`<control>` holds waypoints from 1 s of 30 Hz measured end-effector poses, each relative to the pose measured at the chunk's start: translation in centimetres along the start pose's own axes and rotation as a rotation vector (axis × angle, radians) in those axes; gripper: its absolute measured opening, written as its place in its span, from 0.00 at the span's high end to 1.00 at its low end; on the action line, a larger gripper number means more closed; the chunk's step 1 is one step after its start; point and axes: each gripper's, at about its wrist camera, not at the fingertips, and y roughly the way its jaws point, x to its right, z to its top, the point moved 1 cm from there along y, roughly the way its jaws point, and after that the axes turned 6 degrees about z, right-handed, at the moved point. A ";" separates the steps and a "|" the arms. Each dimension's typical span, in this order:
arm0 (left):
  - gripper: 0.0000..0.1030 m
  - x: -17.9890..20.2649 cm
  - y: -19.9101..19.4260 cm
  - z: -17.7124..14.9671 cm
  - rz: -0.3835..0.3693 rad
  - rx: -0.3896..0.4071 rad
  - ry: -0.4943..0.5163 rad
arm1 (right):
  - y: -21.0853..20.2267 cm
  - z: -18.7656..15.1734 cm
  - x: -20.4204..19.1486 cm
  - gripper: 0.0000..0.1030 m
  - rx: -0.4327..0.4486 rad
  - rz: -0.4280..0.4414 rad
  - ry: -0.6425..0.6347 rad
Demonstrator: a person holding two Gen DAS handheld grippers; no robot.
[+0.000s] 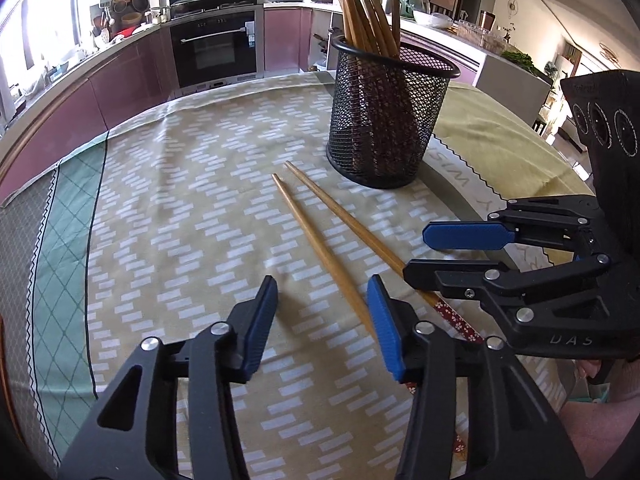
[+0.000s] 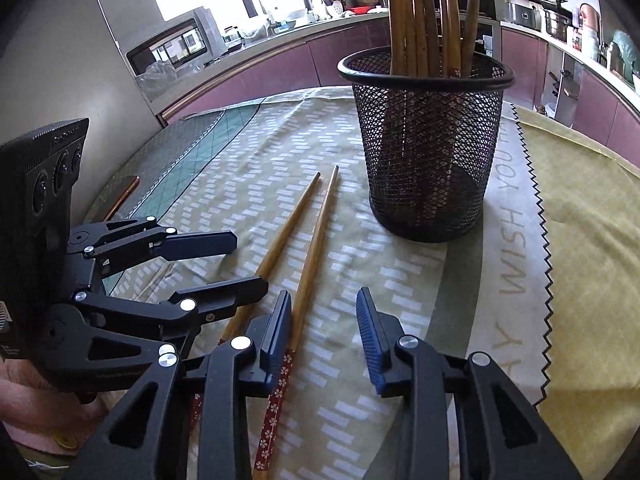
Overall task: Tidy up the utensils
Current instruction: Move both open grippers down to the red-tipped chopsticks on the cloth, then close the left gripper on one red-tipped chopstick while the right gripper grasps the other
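Nearest the cameras, both grippers hang low over the tabletop [image 1: 168,168] on the near side of the mesh holder [image 1: 390,120], and neither carries anything. The left gripper [image 1: 322,320] has its fingers spread apart over bare cloth, with one loose chopstick [image 1: 320,248] running just inside its right-hand pad, so it looks lined up to close on that stick. The right gripper [image 2: 324,336] is likewise parted wide; the second chopstick [image 2: 310,264] lies right beside its left-hand pad, its red flowered handle end passing beneath that finger toward the camera. The two sticks lie almost parallel and close together, thick ends toward the grippers and tips pointing at the holder's base, stopping just short of it, probably because they are the last pieces waiting to be stood up with the rest. Beyond them the holder stands upright with a bundle of chopsticks [image 2: 424,20] leaning against its rim, leaving some open mouth for more. The main obstacle appears to be crowding: the two grippers sit nearly touching each other, and the sticks lie so near that closing on one may nudge the other. Farther off, kitchen cabinets [image 1: 132,80] and an oven [image 1: 216,48] ring the room.
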 end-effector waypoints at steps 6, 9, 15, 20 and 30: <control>0.69 -0.7 -0.1 0.1 -0.019 -0.013 -0.026 | 0.5 0.6 -0.3 0.70 -0.001 -0.018 -0.022; 0.69 -1.0 -0.1 0.2 -0.012 -0.012 -0.032 | 1.0 1.0 -0.6 0.71 -0.001 -0.026 -0.032; 0.72 -1.1 0.4 0.6 -0.010 -0.010 -0.041 | 2.1 2.0 -1.4 0.74 0.001 -0.058 -0.064; 0.80 -1.3 0.7 0.9 0.006 -0.010 -0.065 | 2.6 2.5 -1.4 0.83 0.008 -0.070 -0.061; 0.92 -1.7 0.5 0.9 0.004 -0.011 -0.128 | 1.8 2.1 -0.3 0.95 0.036 -0.011 0.012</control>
